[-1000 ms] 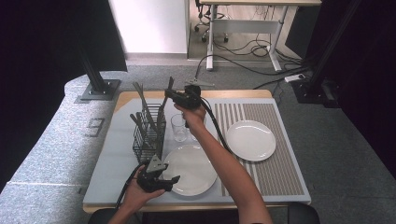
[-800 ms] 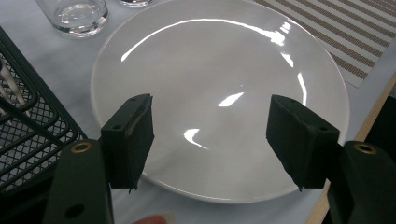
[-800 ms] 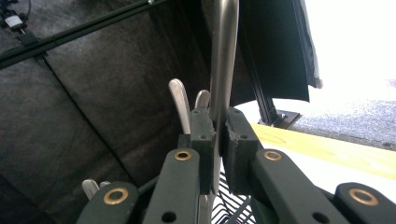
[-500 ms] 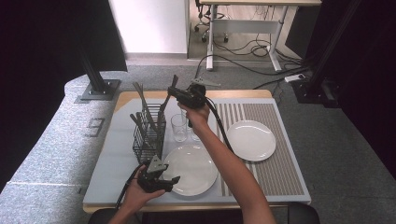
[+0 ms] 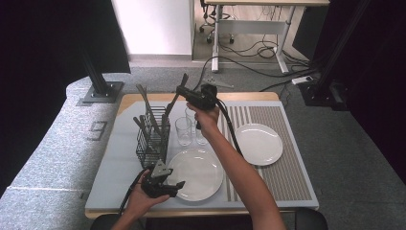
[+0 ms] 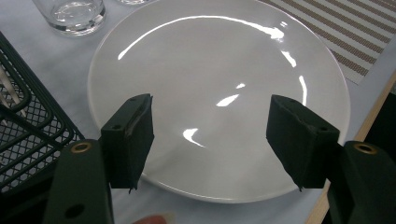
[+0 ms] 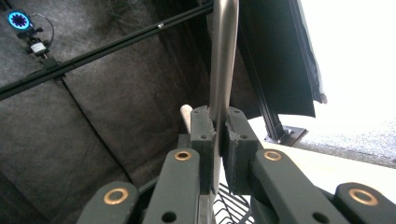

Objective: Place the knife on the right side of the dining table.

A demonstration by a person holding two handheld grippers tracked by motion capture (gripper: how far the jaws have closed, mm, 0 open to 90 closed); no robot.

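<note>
A black wire cutlery basket (image 5: 152,140) with several utensils stands on the left of the table. Above it my right gripper (image 5: 182,91) is raised, shut on the handle of a metal utensil (image 5: 184,80). In the right gripper view the pads (image 7: 203,126) clamp that shiny handle (image 7: 223,60), which runs up past them. My left gripper (image 5: 165,184) is low at the table's front, open, its jaws (image 6: 210,135) either side of the near edge of a white plate (image 6: 219,79), not touching it.
Two clear glasses (image 5: 183,130) (image 5: 201,133) stand behind the near plate (image 5: 196,172). A second white plate (image 5: 259,143) lies on the striped mat (image 5: 287,167) at the right. The basket's mesh (image 6: 23,135) is close to my left gripper's left.
My right gripper has risen a little and shifted slightly right with the utensil in it. The left gripper has stayed put.
</note>
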